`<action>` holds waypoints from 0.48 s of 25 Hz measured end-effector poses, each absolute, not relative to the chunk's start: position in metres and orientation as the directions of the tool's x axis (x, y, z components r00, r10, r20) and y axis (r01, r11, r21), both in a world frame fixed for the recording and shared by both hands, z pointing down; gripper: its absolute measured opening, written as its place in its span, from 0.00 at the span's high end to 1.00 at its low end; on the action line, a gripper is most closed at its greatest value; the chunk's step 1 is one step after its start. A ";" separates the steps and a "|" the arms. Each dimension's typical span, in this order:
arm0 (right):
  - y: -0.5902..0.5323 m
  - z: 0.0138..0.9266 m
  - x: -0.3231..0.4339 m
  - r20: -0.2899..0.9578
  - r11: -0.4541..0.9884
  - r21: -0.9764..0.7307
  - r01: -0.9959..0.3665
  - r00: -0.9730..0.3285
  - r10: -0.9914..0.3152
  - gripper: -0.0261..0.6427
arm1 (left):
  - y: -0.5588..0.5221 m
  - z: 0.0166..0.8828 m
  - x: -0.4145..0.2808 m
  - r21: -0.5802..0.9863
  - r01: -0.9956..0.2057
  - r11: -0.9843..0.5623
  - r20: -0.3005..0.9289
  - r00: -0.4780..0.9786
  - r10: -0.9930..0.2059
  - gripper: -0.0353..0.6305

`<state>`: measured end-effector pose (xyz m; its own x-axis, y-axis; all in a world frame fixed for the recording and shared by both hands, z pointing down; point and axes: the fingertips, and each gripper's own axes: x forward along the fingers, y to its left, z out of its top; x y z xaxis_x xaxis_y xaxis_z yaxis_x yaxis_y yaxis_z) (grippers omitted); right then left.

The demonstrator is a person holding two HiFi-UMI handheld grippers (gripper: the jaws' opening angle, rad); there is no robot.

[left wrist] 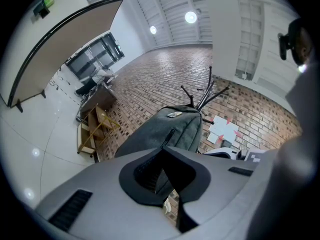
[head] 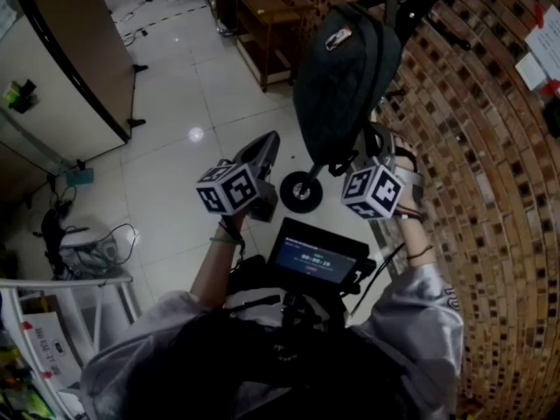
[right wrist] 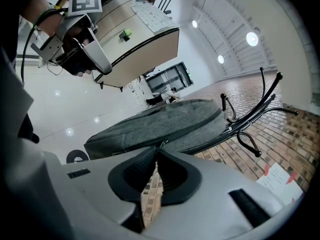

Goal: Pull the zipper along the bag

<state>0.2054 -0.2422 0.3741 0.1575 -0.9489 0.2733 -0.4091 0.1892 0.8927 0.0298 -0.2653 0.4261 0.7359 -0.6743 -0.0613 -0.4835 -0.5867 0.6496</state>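
Subject: grey bag (head: 346,77), hanging from a black coat rack (right wrist: 255,111) in front of the brick wall (head: 490,191). The logo patch sits at the upper end of the bag. A closed zipper line runs along its side.

Right tongs (right wrist: 159,149): positioned at the lower end of the bag, against its underside. The jaws are pinched together at their tips on the zipper pull (right wrist: 161,144), where the zipper line meets them.

Left tongs (left wrist: 162,151): held to the left of the bag's lower end, clear of the fabric and not touching it. The jaws are pressed together with nothing between them, and the bag is seen beyond their tips.

Other items: a small black wheel (head: 300,191) lies on the tiled floor just below the bag. A wooden shelf unit (head: 262,24) stands left of the bag's upper end, against the wall.
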 end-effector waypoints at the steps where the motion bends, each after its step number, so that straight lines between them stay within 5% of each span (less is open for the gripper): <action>1: -0.241 0.374 0.205 0.277 0.190 0.889 -0.415 0.158 -0.948 0.92 | -0.265 0.426 0.030 0.649 -0.485 -0.586 -0.060 0.736 -0.675 0.94; 12: -0.231 0.423 0.204 0.368 0.284 0.872 -0.400 0.150 -0.918 0.91 | -0.264 0.425 0.034 0.650 -0.485 -0.586 -0.058 0.737 -0.674 0.94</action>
<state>0.2038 -0.2307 0.4233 0.1501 -0.9176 0.3681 -0.3996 0.2842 0.8715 0.0339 -0.2641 0.4247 0.7368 -0.6736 -0.0580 -0.4846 -0.5860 0.6495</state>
